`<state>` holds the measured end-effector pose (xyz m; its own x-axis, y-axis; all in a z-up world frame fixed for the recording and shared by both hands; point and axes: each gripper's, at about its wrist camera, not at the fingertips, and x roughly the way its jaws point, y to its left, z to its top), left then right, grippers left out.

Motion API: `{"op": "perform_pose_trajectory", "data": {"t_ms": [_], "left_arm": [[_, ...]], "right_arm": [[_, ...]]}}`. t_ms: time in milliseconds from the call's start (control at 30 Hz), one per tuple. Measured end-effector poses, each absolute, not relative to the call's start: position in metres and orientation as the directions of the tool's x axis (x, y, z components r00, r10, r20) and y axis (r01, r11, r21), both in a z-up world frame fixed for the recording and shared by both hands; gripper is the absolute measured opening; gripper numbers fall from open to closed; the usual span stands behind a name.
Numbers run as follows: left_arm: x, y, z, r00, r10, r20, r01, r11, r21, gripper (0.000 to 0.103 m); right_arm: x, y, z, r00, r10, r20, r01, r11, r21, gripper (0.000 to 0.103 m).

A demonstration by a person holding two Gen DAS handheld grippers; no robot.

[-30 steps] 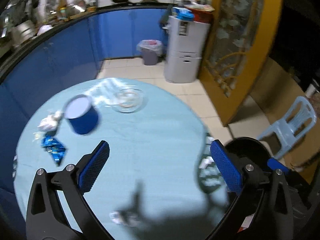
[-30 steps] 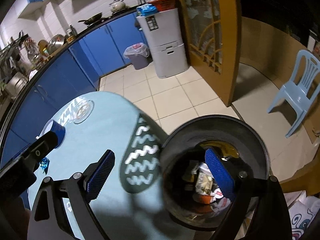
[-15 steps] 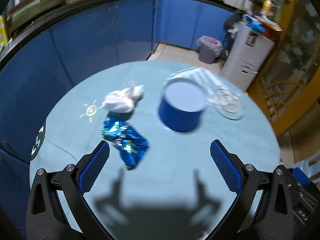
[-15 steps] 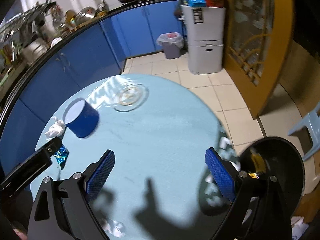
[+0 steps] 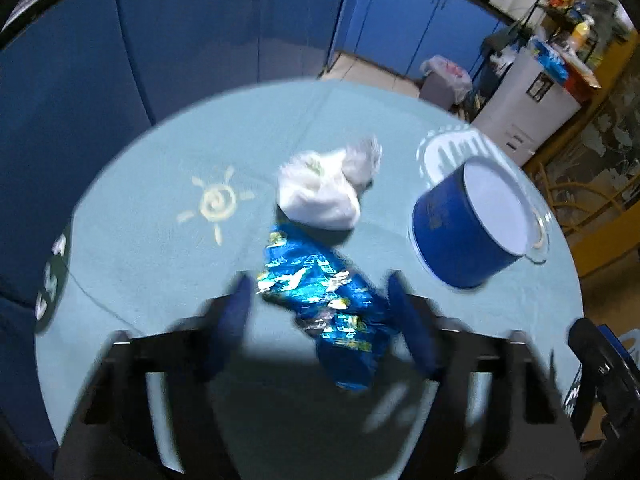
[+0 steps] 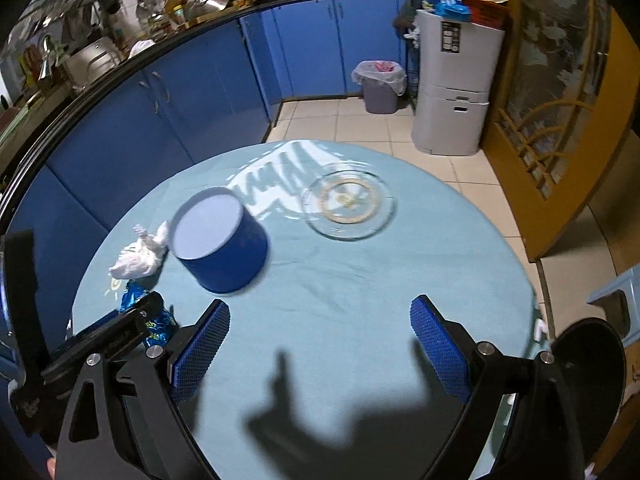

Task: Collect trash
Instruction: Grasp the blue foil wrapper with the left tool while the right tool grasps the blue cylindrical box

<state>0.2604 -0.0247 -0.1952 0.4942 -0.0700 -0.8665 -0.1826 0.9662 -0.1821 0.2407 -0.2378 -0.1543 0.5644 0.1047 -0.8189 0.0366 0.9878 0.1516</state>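
Left gripper point(image 5: 320, 308) jaws spread, straddling the crinkled shiny blue foil snack wrapper point(image 5: 326, 304) lying flat on the round pale-teal table point(image 5: 140, 248); blurred, so contact w/ pads can't be told. Wrapper's long axis runs approx 11 to 5 o'clock in left wrist view, skewed to the jaws' closing line, lower end nearer the right pad. Crumpled white tissue wad point(image 5: 324, 188) touches wrapper's 12 o'clock end; blue cylindrical tin w/ white lid point(image 5: 472, 220) at 2 o'clock, apart. Right gripper point(image 6: 320, 340) released, empty, over bare table; left clearly nearer. Black round trash bin point(image 6: 592, 380) at 4 o'clock of right view, off table edge.
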Motion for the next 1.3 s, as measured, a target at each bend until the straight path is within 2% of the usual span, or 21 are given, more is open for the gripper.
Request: {"op": "perform_pose_trajectory", "data": {"t_ms": [167,367,800,867,900,1167,1233,1300], "left_arm": [[0.257,0.002,-0.192,0.502,-0.111,-0.858,-0.201,0.950,-0.240,0.055],[0.253,0.025,-0.182,0.538,-0.091,-0.838,-0.237,0.938,-0.254,0.048],[0.277,0.054,-0.182,0.559,-0.070,-0.826,-0.299,0.912,-0.280,0.046],[0.277,0.057,-0.183,0.558,-0.066,-0.827,-0.306,0.910,-0.279,0.046],[0.276,0.058,-0.183,0.556,-0.065,-0.828,-0.309,0.909,-0.278,0.046],[0.268,0.049,-0.172,0.568,-0.060,-0.821,-0.295,0.916,-0.272,0.045],[0.265,0.043,-0.167,0.574,-0.070,-0.816,-0.278,0.921,-0.274,0.030],[0.260,0.034,-0.160,0.579,-0.084,-0.811,-0.254,0.926,-0.278,0.030]], "right_arm": [[0.257,-0.212,-0.156,0.557,0.155,-0.816,-0.020,0.985,0.173,0.089],[0.278,-0.181,-0.162,0.540,0.207,-0.816,-0.078,0.977,0.197,0.089],[0.309,-0.156,-0.182,0.518,0.219,-0.827,-0.112,0.976,0.188,0.089],[0.308,-0.155,-0.181,0.524,0.214,-0.824,-0.120,0.977,0.177,0.080],[0.307,-0.154,-0.180,0.532,0.202,-0.823,-0.123,0.979,0.160,0.072],[0.282,-0.159,-0.159,0.598,0.168,-0.784,-0.144,0.984,0.101,0.071],[0.274,-0.166,-0.153,0.604,0.171,-0.778,-0.135,0.985,0.111,0.071],[0.263,-0.176,-0.148,0.611,0.169,-0.773,-0.124,0.985,0.117,0.071]]}}
